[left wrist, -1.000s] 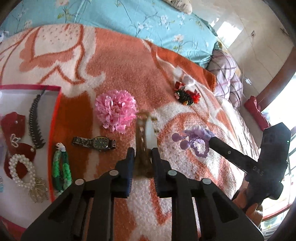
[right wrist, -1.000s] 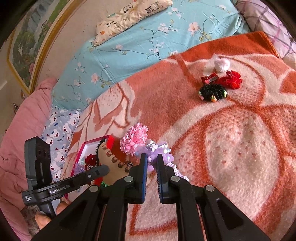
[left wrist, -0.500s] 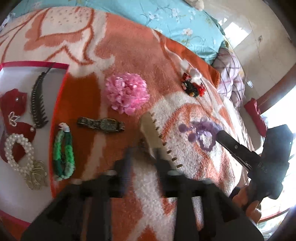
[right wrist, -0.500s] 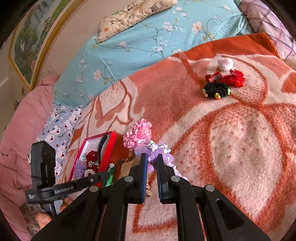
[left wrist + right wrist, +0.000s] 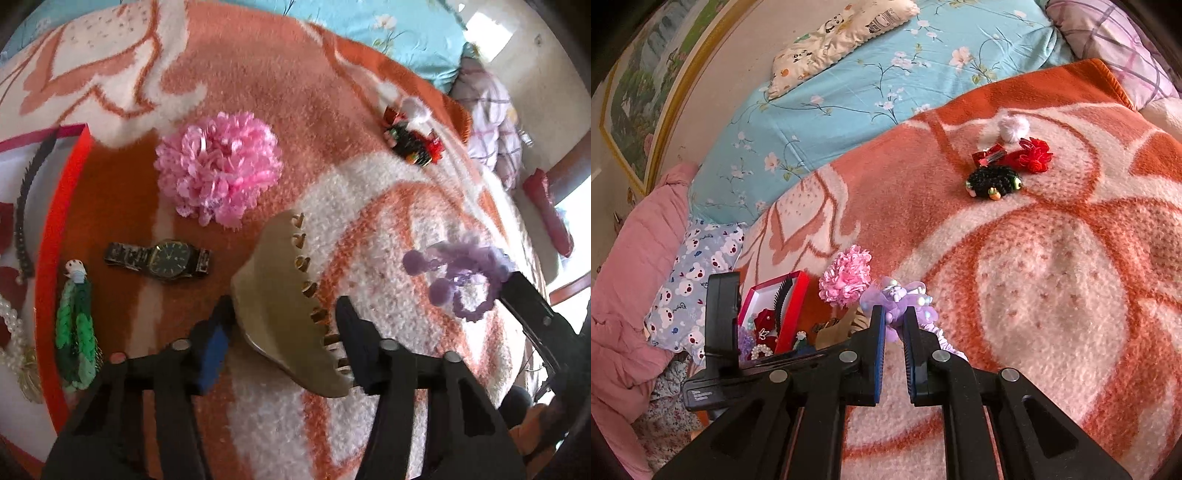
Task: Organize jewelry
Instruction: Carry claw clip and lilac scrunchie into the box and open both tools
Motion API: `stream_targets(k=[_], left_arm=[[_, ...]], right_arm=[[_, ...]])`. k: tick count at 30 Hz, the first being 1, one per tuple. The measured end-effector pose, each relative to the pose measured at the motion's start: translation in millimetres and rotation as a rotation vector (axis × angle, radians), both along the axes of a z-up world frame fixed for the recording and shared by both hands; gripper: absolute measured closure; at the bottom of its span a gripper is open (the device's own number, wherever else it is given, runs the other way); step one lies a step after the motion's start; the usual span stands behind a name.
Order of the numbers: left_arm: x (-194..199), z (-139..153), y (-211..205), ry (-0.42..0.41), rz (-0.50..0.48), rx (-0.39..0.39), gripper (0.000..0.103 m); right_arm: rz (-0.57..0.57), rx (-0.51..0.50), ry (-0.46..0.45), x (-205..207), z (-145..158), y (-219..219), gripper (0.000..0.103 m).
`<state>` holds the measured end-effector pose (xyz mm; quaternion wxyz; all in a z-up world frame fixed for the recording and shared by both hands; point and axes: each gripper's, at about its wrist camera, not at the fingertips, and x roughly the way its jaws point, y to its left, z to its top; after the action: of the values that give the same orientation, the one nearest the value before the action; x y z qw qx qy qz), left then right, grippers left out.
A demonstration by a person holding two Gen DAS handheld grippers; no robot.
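Firstly, left wrist view. Left gripper (image 5: 284, 321) has its fingers spread wide; one tan claw clip (image 5: 284, 299) lies tilted in the gap, and whether either pad touches it cannot be told. On the orange-and-white blanket (image 5: 258, 74): one pink pom-pom flower (image 5: 218, 166), one dark wristwatch (image 5: 162, 258), and one far cluster of black and red hair pieces (image 5: 413, 140). One red-edged jewelry box (image 5: 62, 206) sits at left. One green braided bracelet (image 5: 75, 325) lies across its rim; one black comb clip (image 5: 26, 206) and one pearl bracelet (image 5: 11, 328) lie inside. Right gripper (image 5: 506, 280) enters from the right, holding one purple scrunchie (image 5: 461, 273).

Right wrist view. Right gripper's fingers are narrow, pinched on the purple scrunchie (image 5: 897, 306), lifted over the blanket. The far cluster resolves here: one white pom-pom (image 5: 1014, 127), one red clip (image 5: 988, 155), one red bow (image 5: 1034, 155), one black beaded scrunchie (image 5: 993, 182). Only this view shows the panda pillow (image 5: 842, 29), bear-print pillow (image 5: 694, 280) and framed painting (image 5: 639, 99). Left gripper's body carries white lettering, too blurred to read.
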<state>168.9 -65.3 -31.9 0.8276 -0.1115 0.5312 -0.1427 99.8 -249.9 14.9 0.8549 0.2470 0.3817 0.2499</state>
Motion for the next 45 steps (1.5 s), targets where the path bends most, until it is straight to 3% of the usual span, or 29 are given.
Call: stream_targets(k=[10, 21, 34, 45], left_arm=[[-31.0, 25.2, 41.3, -0.063, 0.021, 0.008, 0.051], [-63.1, 48.8, 118.4, -0.109, 0.157, -0.012, 0.051], [-91.1, 46.3, 210.9, -0.114, 0.328, 0.003, 0.051], [-97.6, 44.9, 261.3, -0.12, 0.418, 0.025, 0.051]], right_arm=[[0.059, 0.011, -0.01, -6.1, 8.0, 25.4, 0.094], [0.169, 0.014, -0.029, -13.9, 21.9, 83.2, 0.094], [0.338, 0.006, -0.053, -23.2, 33.7, 171.9, 0.094], [0.444, 0.009, -0.05, -28.2, 31.3, 235.4, 0.094]])
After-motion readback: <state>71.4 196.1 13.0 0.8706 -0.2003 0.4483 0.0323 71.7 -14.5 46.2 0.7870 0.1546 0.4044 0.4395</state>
